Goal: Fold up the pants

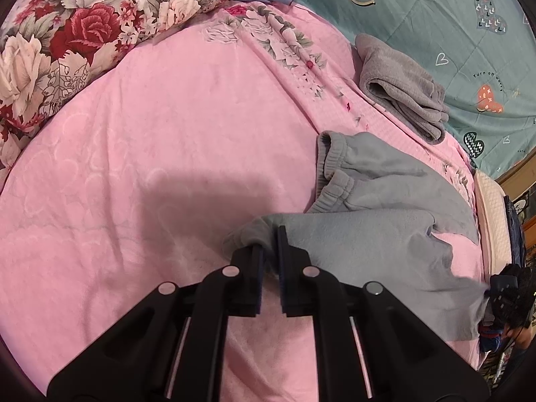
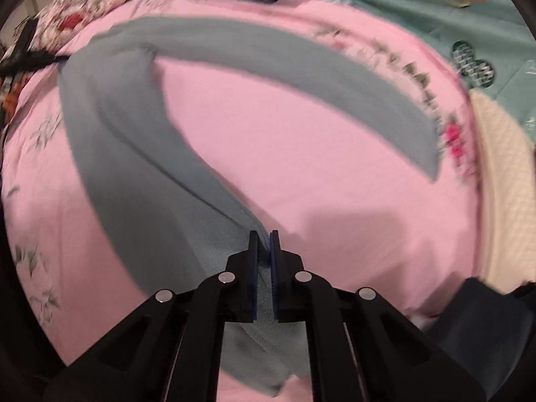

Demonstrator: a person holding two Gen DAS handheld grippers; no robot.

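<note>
Light grey-blue sweatpants (image 1: 378, 234) lie on a pink bedspread (image 1: 167, 154), their ribbed cuffs (image 1: 330, 164) toward the far side. My left gripper (image 1: 269, 238) is shut on a bunched edge of the pants. In the right wrist view the pants (image 2: 134, 167) spread in two legs across the pink bedspread (image 2: 284, 154), and my right gripper (image 2: 264, 238) is shut on a fold of the same fabric, which rises up to its pads. At the right edge of the left wrist view a dark gripper (image 1: 506, 288) holds the pants' other end.
A folded darker grey garment (image 1: 402, 83) lies at the far right beside a teal heart-print quilt (image 1: 452, 33). A floral rose pillow (image 1: 83, 33) sits at the far left. A cream quilted pad (image 2: 502, 174) borders the bed's right side.
</note>
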